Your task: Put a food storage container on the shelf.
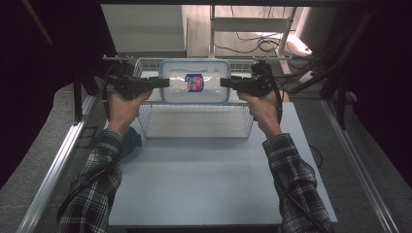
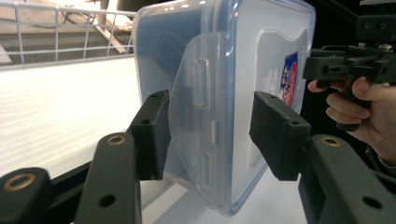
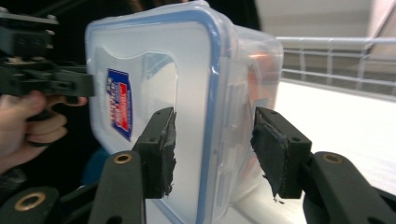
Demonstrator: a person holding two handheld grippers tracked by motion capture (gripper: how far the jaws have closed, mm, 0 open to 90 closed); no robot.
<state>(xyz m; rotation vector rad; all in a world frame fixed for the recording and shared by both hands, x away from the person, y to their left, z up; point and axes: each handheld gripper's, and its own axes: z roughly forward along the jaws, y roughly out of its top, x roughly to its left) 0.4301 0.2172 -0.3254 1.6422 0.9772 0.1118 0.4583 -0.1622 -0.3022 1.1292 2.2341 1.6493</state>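
A clear plastic container (image 1: 194, 82) with a blue-rimmed lid and a red-and-blue label lies lid up in the far part of a white wire basket (image 1: 194, 124). My left gripper (image 1: 165, 82) straddles its left end and my right gripper (image 1: 224, 82) its right end. In the left gripper view the jaws of my left gripper (image 2: 208, 121) stand either side of the end clasp (image 2: 196, 107), with a gap at the lid side. In the right gripper view my right gripper (image 3: 215, 140) also flanks the container (image 3: 196, 93), a gap showing at the lid. Both are open.
The basket stands at the back of a white table (image 1: 204, 179). A dark blue round object (image 1: 130, 143) lies at the table's left edge by the left forearm. Metal rails (image 1: 63, 155) run along both sides. A white frame and cables (image 1: 262, 43) lie beyond the table.
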